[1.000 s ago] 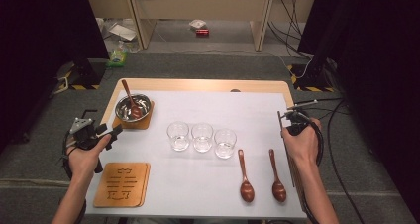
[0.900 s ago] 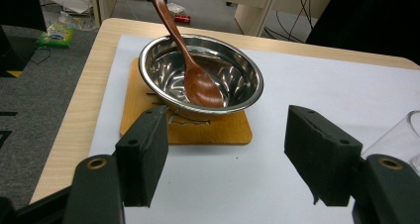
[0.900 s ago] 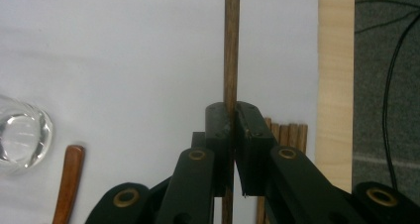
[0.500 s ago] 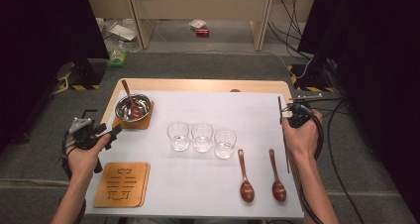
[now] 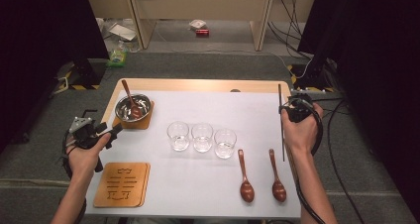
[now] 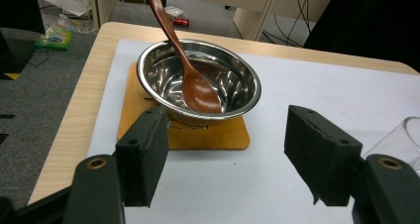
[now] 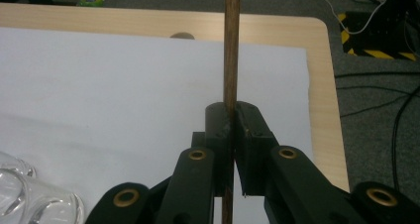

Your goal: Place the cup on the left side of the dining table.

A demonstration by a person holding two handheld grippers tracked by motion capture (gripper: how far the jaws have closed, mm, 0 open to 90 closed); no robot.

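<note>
Right gripper (image 7: 232,135) pinches stick (image 5: 281,120), now lifted off table (image 5: 198,194); left gripper (image 6: 225,149) spread, idle near bowl (image 6: 198,80).

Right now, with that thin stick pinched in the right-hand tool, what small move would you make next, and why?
Probably carry the thin wooden stick leftward toward the three glasses. The right gripper is shut on it, holding it near the table's right edge, and the glasses stand in a row mid-table, the likeliest thing to stir. The left gripper waits open before the steel bowl.
</note>
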